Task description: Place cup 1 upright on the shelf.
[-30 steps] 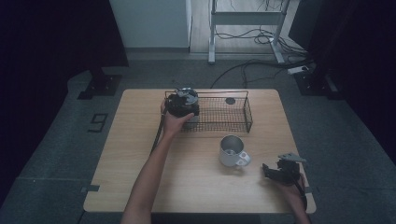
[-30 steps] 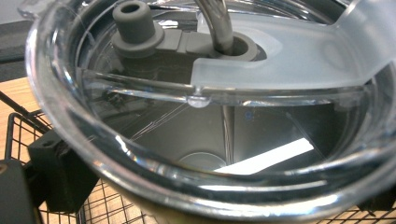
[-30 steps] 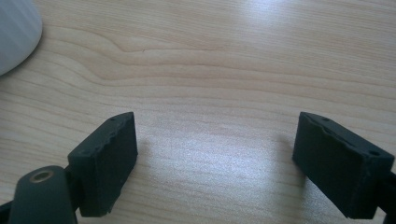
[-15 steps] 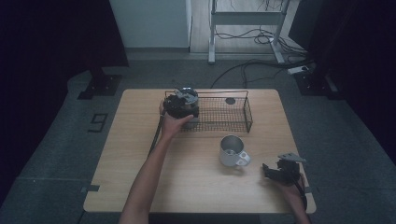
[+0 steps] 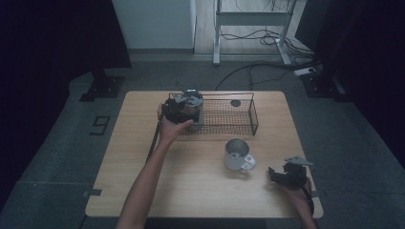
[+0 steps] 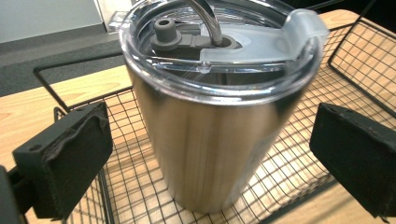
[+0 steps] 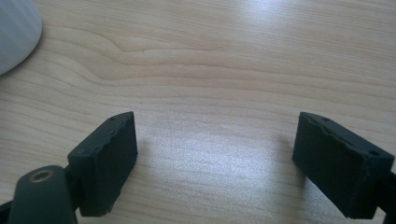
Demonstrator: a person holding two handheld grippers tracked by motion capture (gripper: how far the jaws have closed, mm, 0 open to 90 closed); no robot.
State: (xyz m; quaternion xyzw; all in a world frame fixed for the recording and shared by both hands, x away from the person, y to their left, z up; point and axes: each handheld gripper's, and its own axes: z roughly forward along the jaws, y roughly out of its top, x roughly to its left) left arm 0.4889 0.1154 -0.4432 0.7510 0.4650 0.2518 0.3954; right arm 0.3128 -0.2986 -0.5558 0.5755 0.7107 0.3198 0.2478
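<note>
A steel tumbler [image 6: 210, 116] with a clear lid stands upright in the left end of a black wire basket [image 6: 364, 60]. My left gripper [image 6: 210, 154] is open, with one pad on either side of the tumbler and a gap on both sides. In the high view that left gripper [image 5: 184, 107] sits at the basket's [image 5: 253, 114] left end, over the tumbler [image 5: 192, 98]. My right gripper [image 7: 217, 154] is open over bare wood, nothing between its pads. It rests near the table's front right corner [image 5: 279, 174].
A pale mug [image 5: 236, 153] stands upright on the wooden table [image 5: 191, 191] between the basket and the right gripper; its rounded side [image 7: 14, 32] shows at the top left of the right gripper view. A small dark disc [image 5: 235, 102] lies in the basket's far side.
</note>
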